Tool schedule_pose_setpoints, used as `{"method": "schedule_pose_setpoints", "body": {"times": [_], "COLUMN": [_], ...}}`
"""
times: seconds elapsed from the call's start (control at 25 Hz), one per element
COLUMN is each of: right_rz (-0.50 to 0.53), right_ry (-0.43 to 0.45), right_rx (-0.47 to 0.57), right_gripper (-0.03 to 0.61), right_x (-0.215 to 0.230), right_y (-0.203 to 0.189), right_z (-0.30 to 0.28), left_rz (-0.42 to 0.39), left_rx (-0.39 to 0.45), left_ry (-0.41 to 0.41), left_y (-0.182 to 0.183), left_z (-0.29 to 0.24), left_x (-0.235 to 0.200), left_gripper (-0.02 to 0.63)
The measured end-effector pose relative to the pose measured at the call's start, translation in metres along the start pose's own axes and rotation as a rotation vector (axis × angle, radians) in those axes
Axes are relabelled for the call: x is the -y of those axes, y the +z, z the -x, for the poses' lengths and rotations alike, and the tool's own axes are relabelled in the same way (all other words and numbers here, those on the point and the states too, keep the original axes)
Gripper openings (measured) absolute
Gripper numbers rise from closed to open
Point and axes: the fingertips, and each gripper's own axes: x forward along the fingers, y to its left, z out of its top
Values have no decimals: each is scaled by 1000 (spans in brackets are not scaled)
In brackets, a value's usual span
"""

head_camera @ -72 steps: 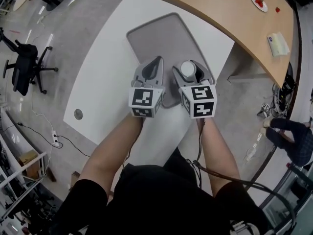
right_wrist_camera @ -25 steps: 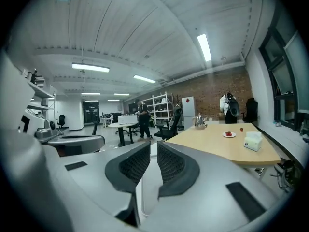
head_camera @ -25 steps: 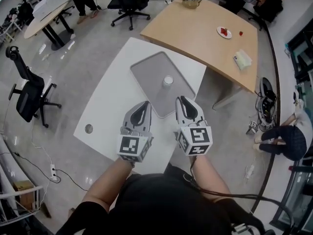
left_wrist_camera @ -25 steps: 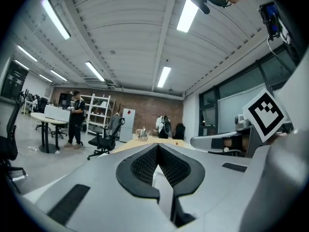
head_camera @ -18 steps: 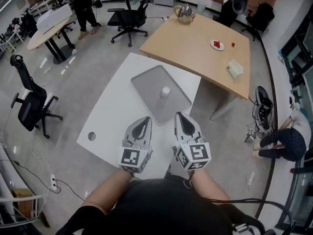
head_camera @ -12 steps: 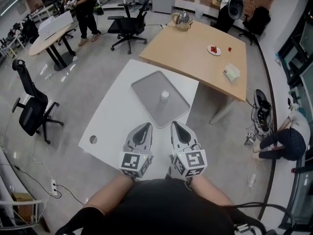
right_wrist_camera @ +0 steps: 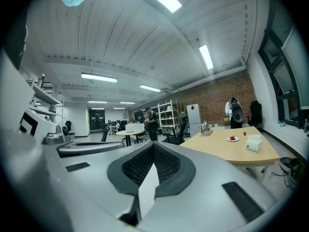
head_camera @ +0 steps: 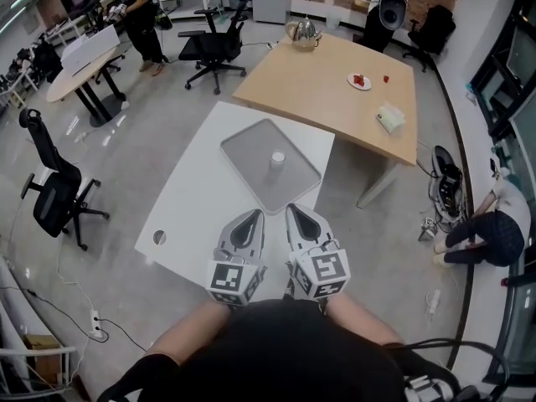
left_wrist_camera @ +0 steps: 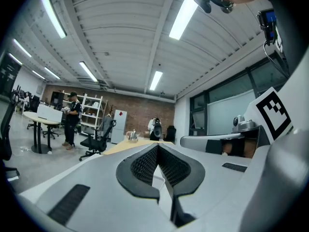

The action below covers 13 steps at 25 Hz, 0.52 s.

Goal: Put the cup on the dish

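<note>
The head view looks from high above, steeply down on the white table (head_camera: pixel 193 199). The left gripper (head_camera: pixel 249 218) and the right gripper (head_camera: pixel 299 212) are close under it, at 6 o'clock. Each gripper view sits just behind its own jaws and faces level across the room, so the jaws fill its lower half. All three views share the wooden table (head_camera: pixel 335 90) with the kettle (head_camera: pixel 302 30). It is at 1 o'clock from the head, at 3 o'clock in the right gripper view, and small and far in the left one.
</note>
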Motion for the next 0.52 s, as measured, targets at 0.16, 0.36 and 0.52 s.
{"method": "schedule_pose_setpoints", "body": {"times": [0.16,0.36,0.52], "right_rz": [5,4,8], "right_ry": [-2,-5,-3], "right_rx": [-3,-6,-4], "right_gripper": [11,11,11], "right_x": [-2,-1,-2], "right_y": [0,-2,-2], "right_z": [1,3,5], "left_rz": [4,-7,-36], "left_rx": [-13,-7,-1], "left_ry": [18,10,-2], "left_y": [-2,-1,-12], "left_z": [5,4,6], "left_x": [-3,0,1], "left_gripper": [8,8,7]}}
